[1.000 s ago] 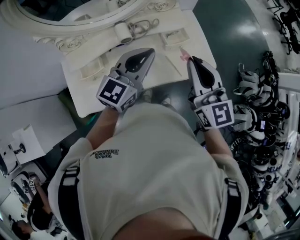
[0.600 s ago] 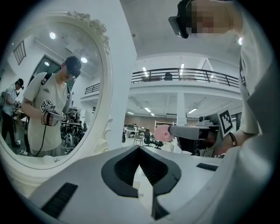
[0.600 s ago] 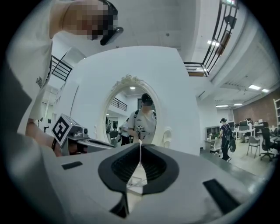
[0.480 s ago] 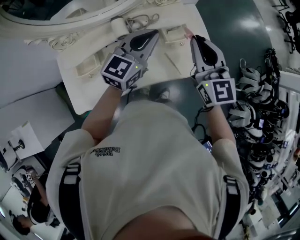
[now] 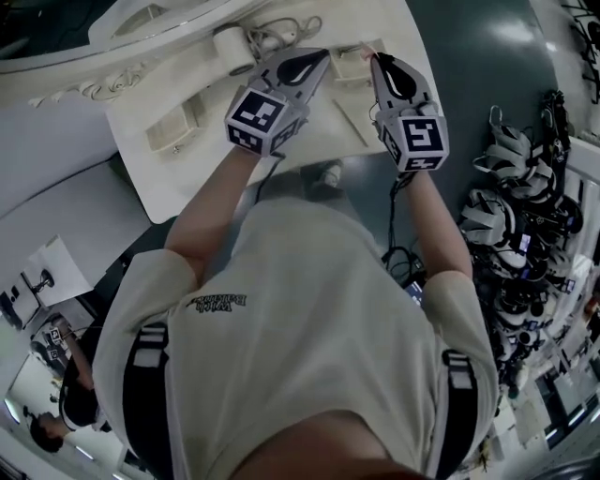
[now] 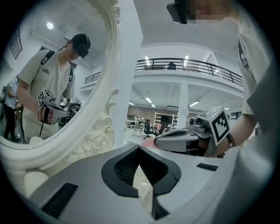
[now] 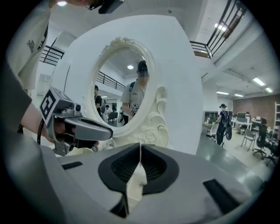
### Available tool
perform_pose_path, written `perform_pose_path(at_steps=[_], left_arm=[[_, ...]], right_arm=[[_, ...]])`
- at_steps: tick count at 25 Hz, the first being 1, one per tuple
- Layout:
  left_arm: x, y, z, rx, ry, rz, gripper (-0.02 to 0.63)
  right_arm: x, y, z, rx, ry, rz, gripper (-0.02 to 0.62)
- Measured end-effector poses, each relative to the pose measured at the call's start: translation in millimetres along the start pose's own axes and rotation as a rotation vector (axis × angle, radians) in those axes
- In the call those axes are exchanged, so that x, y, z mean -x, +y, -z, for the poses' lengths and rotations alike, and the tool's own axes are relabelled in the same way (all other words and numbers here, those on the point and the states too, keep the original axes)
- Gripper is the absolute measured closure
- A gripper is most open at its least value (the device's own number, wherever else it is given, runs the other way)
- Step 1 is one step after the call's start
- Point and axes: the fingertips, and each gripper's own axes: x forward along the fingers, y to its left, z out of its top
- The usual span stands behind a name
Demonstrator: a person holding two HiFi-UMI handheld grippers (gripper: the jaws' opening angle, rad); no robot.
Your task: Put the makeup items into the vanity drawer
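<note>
The left gripper (image 5: 314,62) and the right gripper (image 5: 379,64) are side by side over the surface (image 5: 173,183). The mirror (image 5: 66,23) stands at its back edge. A round container (image 5: 230,43) lies before the mirror, left of the left gripper.

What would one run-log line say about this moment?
left gripper: shut, empty, above vanity top | right gripper: shut, beside it, anything held too small to tell
</note>
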Motion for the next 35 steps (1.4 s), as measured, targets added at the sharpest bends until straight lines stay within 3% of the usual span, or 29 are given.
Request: perform_pose_path(at_steps=[3,6,13,20,23,35], left_arm=[[-17,7,31,-0.01,0.066,0.002,0.6],[-33,8,63,-0.093,0.133,-0.011,0.6],[-52,10,122,-0.018,0.246,0.001,0.6],[-59,12,139,0.024,0.279,0.009,0.6],[-59,13,143,0.032,0.286,0.014,0.6],[-50,17,147,0.056,0.294,-0.008,0.6]], right_arm=[[-19,-6,27,0.001,0.053,0.001,0.581],[-35,-6,50,0.06,0.105,0.008,0.581],[-60,-4,98,0.013,0.208,0.005,0.581],[-67,-6,125,-0.014,0.285,-0.017,0.575],[-67,-5,131,-0.018,0.308,-0.014,0.531],[-60,0,136,-0.019,0.319,-0.009,0.528]])
